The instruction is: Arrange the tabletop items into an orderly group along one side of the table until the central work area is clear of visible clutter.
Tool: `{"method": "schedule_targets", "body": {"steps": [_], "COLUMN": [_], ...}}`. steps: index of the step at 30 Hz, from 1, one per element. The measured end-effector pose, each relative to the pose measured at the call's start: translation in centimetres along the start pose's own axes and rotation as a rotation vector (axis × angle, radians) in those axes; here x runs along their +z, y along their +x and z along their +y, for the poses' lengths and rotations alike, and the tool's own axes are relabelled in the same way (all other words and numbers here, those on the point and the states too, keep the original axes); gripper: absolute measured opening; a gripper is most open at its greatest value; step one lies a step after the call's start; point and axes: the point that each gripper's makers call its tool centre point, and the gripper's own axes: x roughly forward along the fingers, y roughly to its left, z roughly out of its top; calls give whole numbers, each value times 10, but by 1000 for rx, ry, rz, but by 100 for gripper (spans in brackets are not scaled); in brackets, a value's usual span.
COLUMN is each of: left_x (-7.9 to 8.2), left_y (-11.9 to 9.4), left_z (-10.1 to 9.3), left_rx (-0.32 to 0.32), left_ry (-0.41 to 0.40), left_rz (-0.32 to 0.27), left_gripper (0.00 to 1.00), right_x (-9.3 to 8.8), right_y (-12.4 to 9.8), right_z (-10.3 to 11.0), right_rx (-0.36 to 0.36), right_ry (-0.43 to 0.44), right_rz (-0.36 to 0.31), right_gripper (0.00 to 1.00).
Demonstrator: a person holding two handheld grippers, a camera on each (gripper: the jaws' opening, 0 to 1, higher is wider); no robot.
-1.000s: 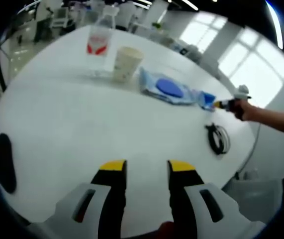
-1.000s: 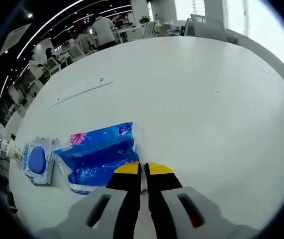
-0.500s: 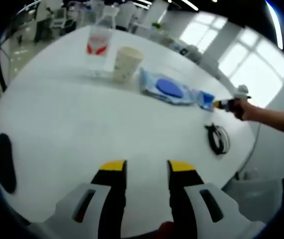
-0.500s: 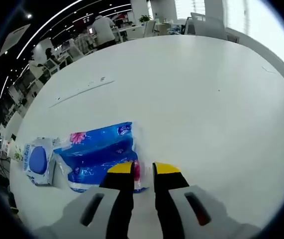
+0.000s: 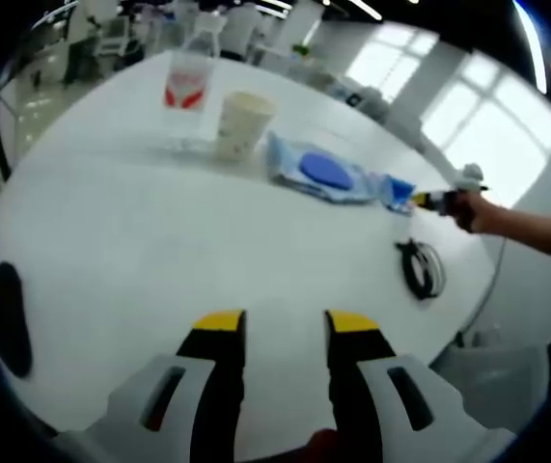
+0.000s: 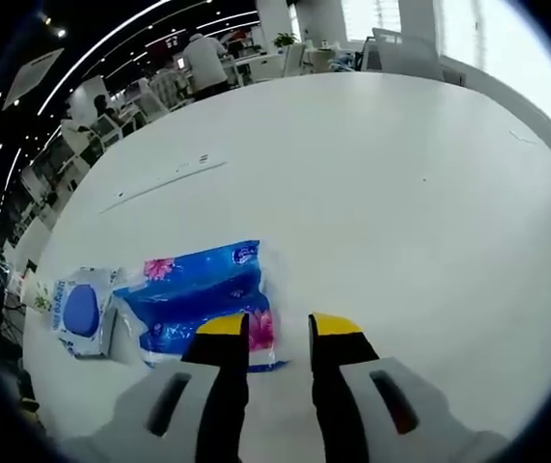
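Note:
In the left gripper view, a clear water bottle point(image 5: 186, 92) with a red label, a paper cup point(image 5: 241, 123), a wet-wipes pack point(image 5: 318, 172) and a blue tissue pack point(image 5: 396, 191) form a row along the far side of the white table point(image 5: 159, 241). My left gripper point(image 5: 285, 323) is open over bare table, holding nothing. A hand point(image 5: 475, 210) holds my right gripper point(image 5: 422, 201) at the tissue pack's end. In the right gripper view, my right gripper point(image 6: 278, 328) is open, with the corner of the blue tissue pack point(image 6: 203, 294) just between its jaws. The wet-wipes pack point(image 6: 80, 309) lies beside it.
A coiled black cable point(image 5: 422, 268) lies near the table's right edge. A flat black oval object point(image 5: 7, 313) sits at the left edge. Beyond the table point(image 6: 400, 193) stand office desks and chairs, with a person point(image 6: 203, 58) at the back.
My right gripper has opened, letting go of the blue tissue pack, and has drawn back slightly. The left gripper has stayed in place.

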Motion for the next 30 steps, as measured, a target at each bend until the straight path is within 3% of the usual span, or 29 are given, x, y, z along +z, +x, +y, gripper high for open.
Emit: {"method": "schedule_targets", "body": {"steps": [6, 11, 16, 18, 26, 30], "left_x": [4, 7, 9, 9, 10, 12], "left_y": [0, -2, -2, -2, -3, -3], "left_z": [-1, -5, -8, -11, -18, -21], "left_rx": [-5, -15, -29, -36, -57, -68], "left_ry": [-2, -3, 5, 8, 21, 25], "left_rz": [-13, -26, -33, -37, -41, -48], "left_gripper": [30, 30, 30, 30, 30, 30], "right_x": [4, -6, -13, -13, -36, -43], "right_y": [-11, -60, -82, -74, -97, -91], "right_z": [13, 37, 49, 46, 63, 66], "right_rx": [47, 62, 93, 128, 181, 210], "right_ry": [-35, -60, -91, -109, -131, -165], "right_rz": [-21, -35, -34, -17, 2, 20], "right_gripper": [25, 29, 34, 37, 38, 38]}}
